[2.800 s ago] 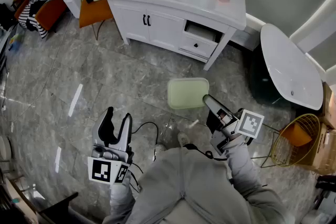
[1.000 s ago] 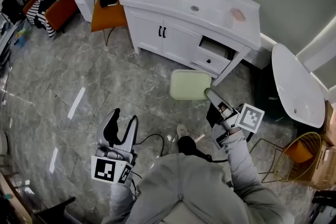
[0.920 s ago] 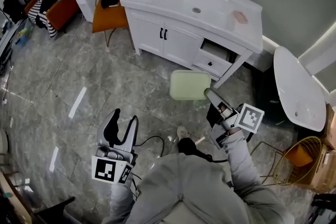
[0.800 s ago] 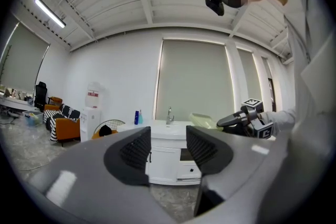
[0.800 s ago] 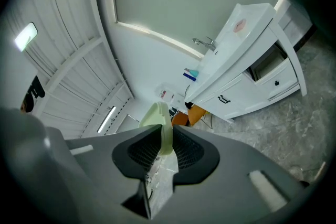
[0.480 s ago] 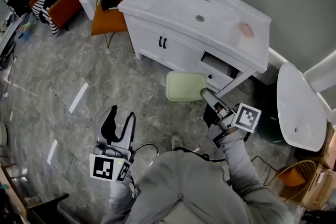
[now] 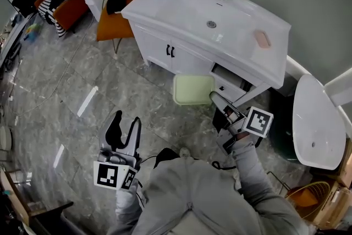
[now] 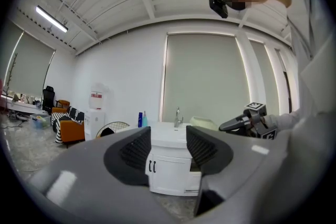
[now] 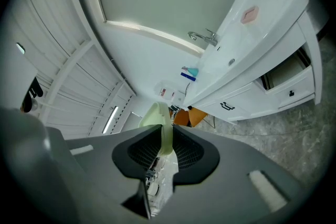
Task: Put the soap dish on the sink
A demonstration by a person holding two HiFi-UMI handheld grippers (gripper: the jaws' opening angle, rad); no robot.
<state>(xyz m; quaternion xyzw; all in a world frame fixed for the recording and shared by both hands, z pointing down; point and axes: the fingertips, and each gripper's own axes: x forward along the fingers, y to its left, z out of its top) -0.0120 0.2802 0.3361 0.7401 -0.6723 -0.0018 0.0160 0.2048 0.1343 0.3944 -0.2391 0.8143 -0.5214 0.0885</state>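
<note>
- Your right gripper [image 9: 164, 140] has its jaws pinching one edge of the pale green soap dish [image 9: 156, 115]. Your left gripper [image 8: 168, 147] holds its jaws spread, nothing between them.
- Since 2.8 s ago you have closed on the sink [image 7: 181, 5]. The dish, then over floor [image 7: 110, 91] well short of it, now hangs just before the cabinet front, beside the open drawer [image 7: 231, 78].
- Open countertop lies between the sink's front edge and the drain [image 7: 212, 23]; the pink soap [image 7: 262, 38] sits at its right end.
- The dish lies flat, its long axis across your view, reaching left from the jaws.
</note>
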